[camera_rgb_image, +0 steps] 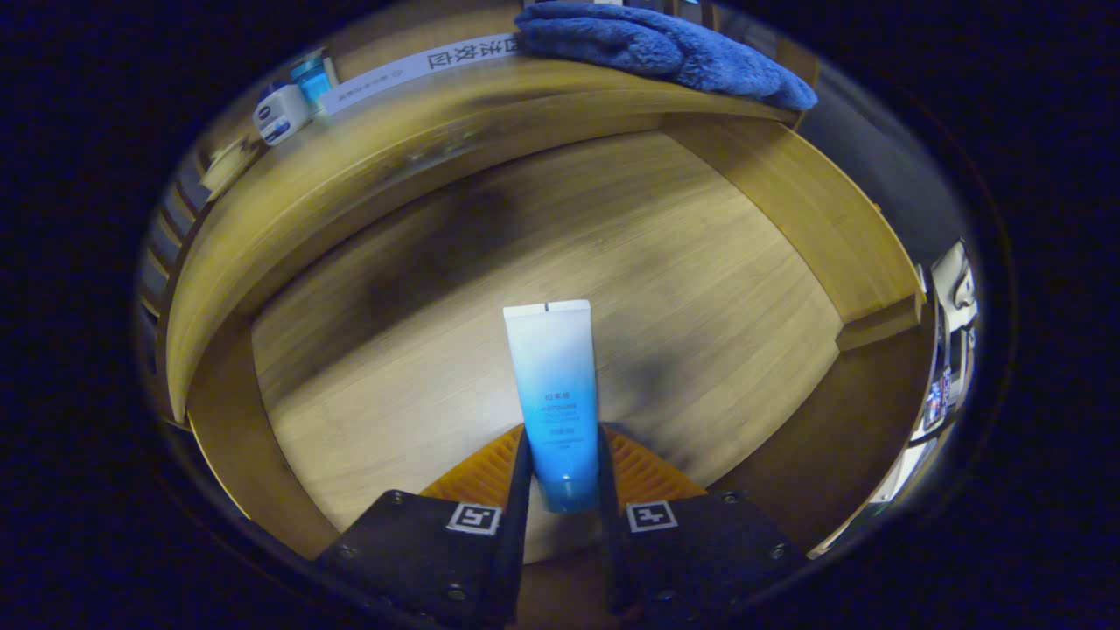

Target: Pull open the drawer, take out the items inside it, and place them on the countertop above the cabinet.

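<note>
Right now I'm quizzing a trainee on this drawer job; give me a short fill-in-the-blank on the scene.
1. The gripper is shut on a blue and white ____.
2. The tube is held over the open wooden ____.
3. On the countertop lies a folded towel, coloured ____.

Missing words: tube; drawer; blue

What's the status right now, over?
Fingers shut on the blue tube, held above the open drawer. Blue towel and small bottles already on the countertop. Nothing in the way.
</note>
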